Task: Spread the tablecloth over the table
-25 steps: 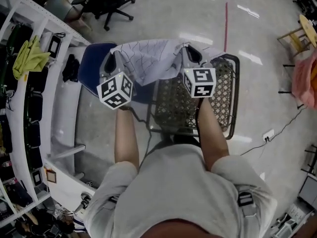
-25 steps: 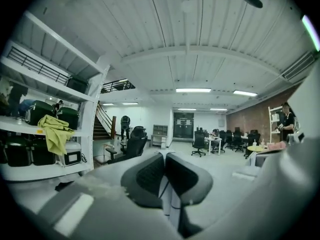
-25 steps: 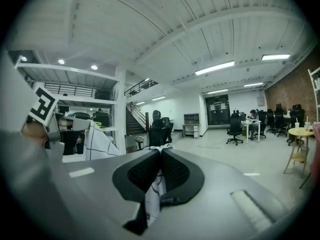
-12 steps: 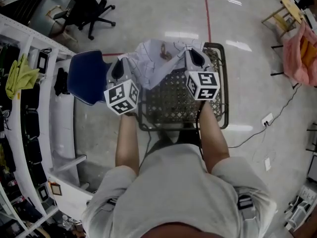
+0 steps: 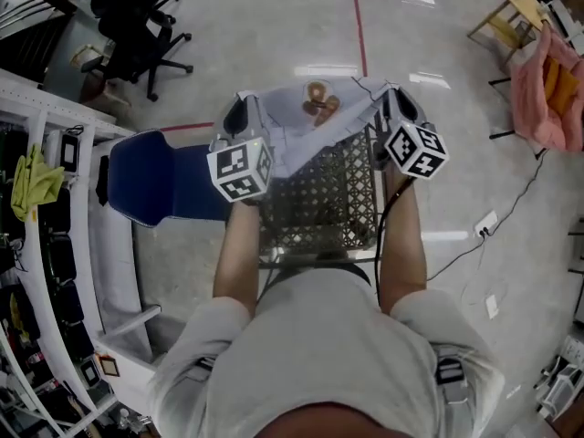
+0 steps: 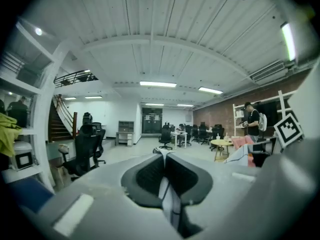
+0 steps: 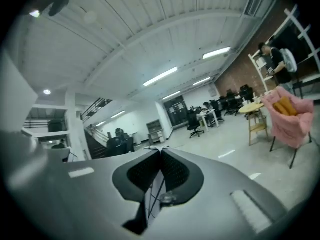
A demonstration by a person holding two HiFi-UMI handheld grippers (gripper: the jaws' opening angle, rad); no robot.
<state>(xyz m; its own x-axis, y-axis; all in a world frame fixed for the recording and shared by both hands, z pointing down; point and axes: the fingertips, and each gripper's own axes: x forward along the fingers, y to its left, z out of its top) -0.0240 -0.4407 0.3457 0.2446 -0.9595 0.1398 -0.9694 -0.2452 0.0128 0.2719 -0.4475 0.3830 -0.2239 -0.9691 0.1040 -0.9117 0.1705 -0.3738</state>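
Note:
The tablecloth [image 5: 310,126], pale grey with thin dark lines and a brown print, hangs stretched between my two grippers above the far end of the black mesh table [image 5: 319,203]. My left gripper [image 5: 236,117] is shut on the cloth's left corner; a strip of cloth [image 6: 168,196] shows between its closed jaws [image 6: 164,157]. At the right corner my right gripper [image 5: 404,108] is likewise shut, with lined cloth [image 7: 154,193] pinched between its jaws [image 7: 160,152]. Both grippers point roughly level, away from the person.
A blue chair [image 5: 169,181] stands against the table's left side, with white shelving [image 5: 55,199] beyond it. A black office chair [image 5: 137,21] is at the far left. Far right: a stool [image 5: 516,3] and a pink cloth [image 5: 547,76]. A cable [image 5: 479,231] crosses the floor.
Both grippers swung sideways away from the shelving and moved apart. The cloth, bunched over the blue chair and table before, is now pulled taut over the table's far end.

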